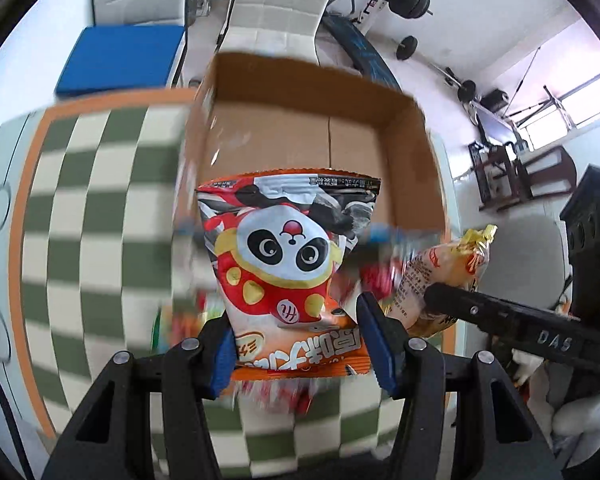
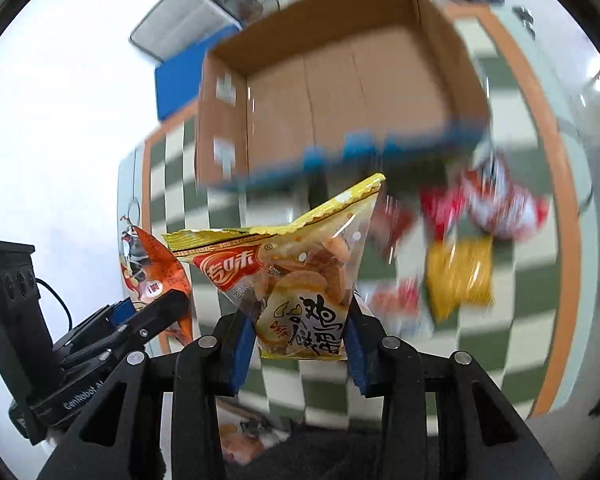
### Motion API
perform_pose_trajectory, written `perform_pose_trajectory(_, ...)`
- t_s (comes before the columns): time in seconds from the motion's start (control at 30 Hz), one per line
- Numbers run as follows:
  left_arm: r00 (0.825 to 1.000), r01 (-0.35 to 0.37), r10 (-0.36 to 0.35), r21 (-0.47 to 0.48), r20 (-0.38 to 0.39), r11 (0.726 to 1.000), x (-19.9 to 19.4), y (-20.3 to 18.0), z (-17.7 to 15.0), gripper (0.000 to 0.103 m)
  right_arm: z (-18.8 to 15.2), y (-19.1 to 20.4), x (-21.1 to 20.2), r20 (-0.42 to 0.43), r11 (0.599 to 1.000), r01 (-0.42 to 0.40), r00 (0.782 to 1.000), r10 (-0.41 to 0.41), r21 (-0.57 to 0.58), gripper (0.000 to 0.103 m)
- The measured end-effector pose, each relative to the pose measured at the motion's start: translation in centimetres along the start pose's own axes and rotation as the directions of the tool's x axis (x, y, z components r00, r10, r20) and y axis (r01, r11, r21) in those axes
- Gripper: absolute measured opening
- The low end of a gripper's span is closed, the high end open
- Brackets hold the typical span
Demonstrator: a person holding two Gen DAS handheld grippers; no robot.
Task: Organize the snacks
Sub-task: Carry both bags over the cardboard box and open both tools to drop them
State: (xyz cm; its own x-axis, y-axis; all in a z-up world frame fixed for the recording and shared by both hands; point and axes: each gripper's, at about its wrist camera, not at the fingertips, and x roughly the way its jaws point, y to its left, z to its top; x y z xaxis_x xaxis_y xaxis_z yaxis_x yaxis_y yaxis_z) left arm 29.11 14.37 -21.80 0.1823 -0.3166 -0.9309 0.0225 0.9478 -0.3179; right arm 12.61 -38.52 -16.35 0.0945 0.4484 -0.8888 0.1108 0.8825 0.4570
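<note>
My left gripper [image 1: 300, 344] is shut on an orange snack bag with a panda [image 1: 288, 264] and holds it in the air in front of the open cardboard box [image 1: 404, 148]. My right gripper [image 2: 300, 348] is shut on a yellow snack bag [image 2: 300, 276] and holds it up before the same box [image 2: 220, 120]. In the left wrist view the right gripper [image 1: 440, 300] and its yellow bag [image 1: 440, 276] show at the right. In the right wrist view the left gripper [image 2: 156, 312] and the orange bag [image 2: 152, 268] show at the left.
The box stands on a green and white checked cloth [image 1: 80, 220] with an orange border. Several loose snack packs [image 2: 480, 240] lie on the cloth [image 2: 520, 128] right of the box, blurred. White chairs [image 1: 284, 4] and gym gear stand behind.
</note>
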Motion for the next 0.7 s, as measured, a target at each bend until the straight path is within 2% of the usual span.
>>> perform_pose_trajectory(0.07, 1.0, 0.014, -0.015, -0.01, -0.015, 1.0, 1.6, -0.5, 3.6, 0.053, 3.7, 0.4, -0.2, 0.019, 1.0, 0.023, 1.0, -0.023, -0.011, 0.042)
perform_pose_trajectory(0.13, 0.999, 0.019, -0.021, -0.03, -0.034, 0.999, 3.3, -0.7, 6.7, 0.053, 6.6, -0.8, -0.4, 0.022, 0.999, 0.04, 0.999, -0.04, -0.009, 0.042)
perform_pose_trajectory(0.23, 0.997, 0.013, -0.017, -0.047, -0.08, 0.999, 7.0, -1.1, 11.2, 0.053, 12.8, -2.1, 1.5, -0.005, 0.998, 0.057, 0.998, -0.057, -0.002, 0.042)
perform_pose_trajectory(0.3, 0.994, 0.009, -0.015, -0.05, -0.106, 0.999, 9.1, -1.3, 13.1, 0.053, 16.6, -2.5, 3.9, -0.02, 0.998, 0.066, 0.998, -0.066, -0.003, 0.042)
perform_pose_trajectory(0.37, 0.99, 0.006, -0.012, -0.044, -0.142, 0.999, 11.3, -1.4, 14.6, 0.053, 19.3, -3.1, 4.5, -0.035, 0.998, 0.07, 0.997, -0.07, -0.007, 0.042)
perform_pose_trajectory(0.5, 0.984, -0.02, 0.014, -0.03, -0.178, 0.999, 14.6, -1.6, 17.1, 0.054, 23.1, -3.7, 7.8, -0.077, 0.995, 0.095, 0.992, -0.096, -0.022, 0.042)
perform_pose_trajectory(0.7, 0.974, -0.082, 0.083, 0.011, -0.211, 0.997, 17.0, -2.2, 18.2, 0.054, 26.2, -4.4, 12.2, -0.131, 0.989, 0.139, 0.981, -0.145, -0.05, 0.044)
